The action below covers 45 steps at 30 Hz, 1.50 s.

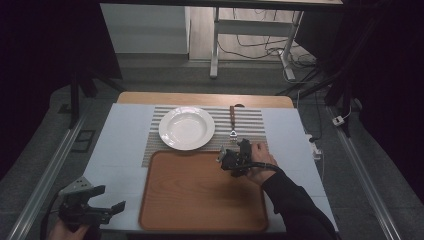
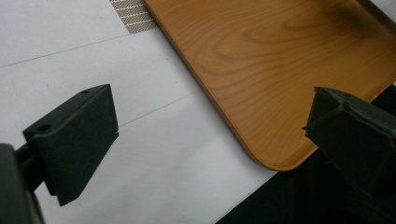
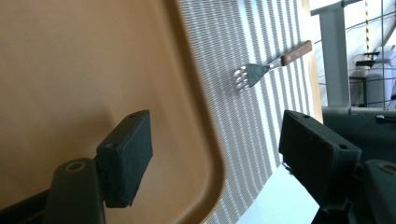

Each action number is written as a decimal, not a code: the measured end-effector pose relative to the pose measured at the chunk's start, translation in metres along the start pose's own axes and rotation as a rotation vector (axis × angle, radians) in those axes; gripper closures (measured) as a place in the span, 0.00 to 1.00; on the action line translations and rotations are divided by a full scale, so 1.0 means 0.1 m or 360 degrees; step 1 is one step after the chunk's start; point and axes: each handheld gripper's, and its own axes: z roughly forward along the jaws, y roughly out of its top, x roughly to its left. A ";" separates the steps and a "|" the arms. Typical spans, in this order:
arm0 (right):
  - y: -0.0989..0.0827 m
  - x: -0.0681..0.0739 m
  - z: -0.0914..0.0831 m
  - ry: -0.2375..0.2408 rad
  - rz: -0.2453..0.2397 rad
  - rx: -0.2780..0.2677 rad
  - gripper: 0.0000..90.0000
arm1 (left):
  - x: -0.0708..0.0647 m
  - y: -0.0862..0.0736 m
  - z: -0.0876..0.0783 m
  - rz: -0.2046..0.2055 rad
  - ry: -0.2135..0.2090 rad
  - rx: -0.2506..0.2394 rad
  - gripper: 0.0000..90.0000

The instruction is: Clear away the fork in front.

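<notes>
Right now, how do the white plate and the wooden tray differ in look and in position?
The plate is round, white and glossy, while the tray is a brown wood-grain rectangle with rounded corners. The plate is smaller; the tray is clearly larger. The plate lies on the striped mat, farther from the person, while the tray lies nearer, its far edge at the mat. Both have raised rims and hold nothing.

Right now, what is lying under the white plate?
The white plate sits on a striped placemat, beside the fork. Its near rim meets the wooden tray. The mat part beneath the plate is covered.
</notes>
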 end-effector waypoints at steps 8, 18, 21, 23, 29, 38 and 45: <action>0.01 -0.23 0.17 0.0025 0.0037 0.0017 0.37 | 0.00 0.00 0.00 -0.0003 -0.0006 0.0001 0.03; 0.11 -0.43 0.39 0.0077 -0.0002 0.0083 0.51 | 0.01 0.00 0.00 -0.0006 -0.0009 0.0001 0.03; 0.13 -0.40 0.48 0.0089 -0.0004 0.0108 0.53 | 0.01 0.00 0.00 -0.0006 -0.0010 0.0002 0.03; 0.13 -0.38 0.54 0.0113 -0.0007 0.0120 0.54 | 0.01 0.00 0.00 -0.0006 -0.0008 0.0005 0.03; 0.15 -0.34 0.69 0.0089 -0.0054 0.0131 0.61 | 0.01 0.00 0.00 -0.0005 -0.0011 0.0011 0.03; 0.19 -0.24 0.87 -0.0026 -0.0198 0.0150 0.74 | 0.01 0.00 0.00 -0.0005 -0.0011 0.0011 0.03; 0.18 -0.07 0.92 -0.0264 -0.0287 0.0211 0.97 | 0.00 0.00 0.00 0.0001 -0.0012 0.0011 0.03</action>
